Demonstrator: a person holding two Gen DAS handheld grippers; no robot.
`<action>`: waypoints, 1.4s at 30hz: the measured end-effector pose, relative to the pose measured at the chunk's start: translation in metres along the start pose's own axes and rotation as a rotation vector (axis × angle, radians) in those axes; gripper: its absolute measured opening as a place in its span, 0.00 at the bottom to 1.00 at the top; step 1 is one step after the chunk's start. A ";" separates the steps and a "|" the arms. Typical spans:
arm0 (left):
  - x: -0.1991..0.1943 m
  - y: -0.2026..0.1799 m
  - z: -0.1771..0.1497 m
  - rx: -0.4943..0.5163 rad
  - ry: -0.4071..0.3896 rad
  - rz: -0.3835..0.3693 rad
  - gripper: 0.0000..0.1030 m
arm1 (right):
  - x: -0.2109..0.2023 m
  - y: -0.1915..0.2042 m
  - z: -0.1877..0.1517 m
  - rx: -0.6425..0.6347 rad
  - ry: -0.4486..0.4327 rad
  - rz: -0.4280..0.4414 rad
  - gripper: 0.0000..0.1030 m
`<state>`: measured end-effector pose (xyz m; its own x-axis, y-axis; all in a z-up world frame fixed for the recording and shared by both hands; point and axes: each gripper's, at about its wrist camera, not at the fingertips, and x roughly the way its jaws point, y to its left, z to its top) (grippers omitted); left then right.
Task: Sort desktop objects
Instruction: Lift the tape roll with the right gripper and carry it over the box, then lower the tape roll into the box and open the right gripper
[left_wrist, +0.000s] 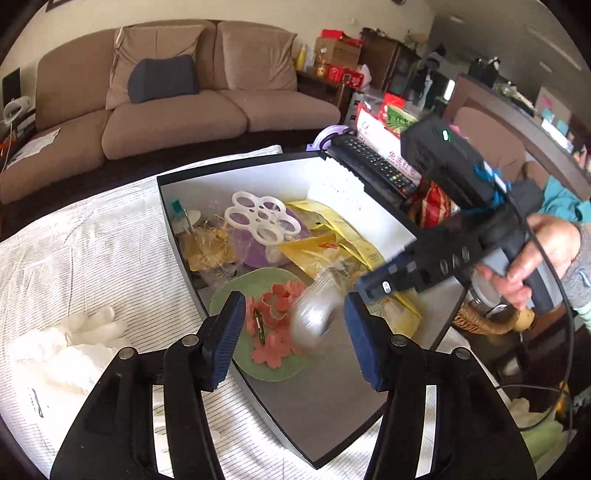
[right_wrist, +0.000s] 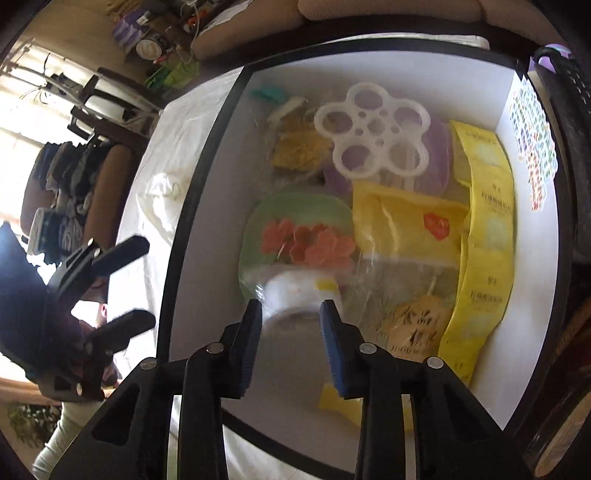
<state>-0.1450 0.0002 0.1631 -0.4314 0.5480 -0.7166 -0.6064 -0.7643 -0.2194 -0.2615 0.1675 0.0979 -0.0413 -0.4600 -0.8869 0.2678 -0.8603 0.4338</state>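
We see the right tool (right_wrist: 290, 314) over the open box (right_wrist: 192, 206), its jaws fairly narrow around a blurred clear plastic bag (right_wrist: 295, 295) holding something white; whether the pads press on it we cannot tell. The bag hangs above the green plate (left_wrist: 258, 280) of pink flower pieces (right_wrist: 314, 243), beside the yellow packets (right_wrist: 406, 225) in the box. Our left tool (left_wrist: 295, 317) hangs about half open near the box's edge with nothing between its pads, above the striped cloth on the tabletop (left_wrist: 92, 258).
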 end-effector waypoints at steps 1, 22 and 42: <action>0.001 0.000 0.002 -0.003 0.003 0.002 0.51 | 0.004 -0.001 -0.007 0.004 0.026 -0.017 0.32; -0.001 0.044 0.004 -0.137 0.012 -0.074 0.62 | 0.063 0.074 -0.002 -0.737 -0.019 -0.207 0.49; -0.014 0.072 -0.006 -0.262 -0.072 -0.109 0.65 | 0.014 0.091 -0.029 -0.846 0.093 -0.034 0.28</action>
<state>-0.1786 -0.0651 0.1535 -0.4250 0.6473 -0.6328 -0.4630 -0.7561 -0.4625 -0.2096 0.0889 0.1205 0.0068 -0.3855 -0.9227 0.8988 -0.4021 0.1747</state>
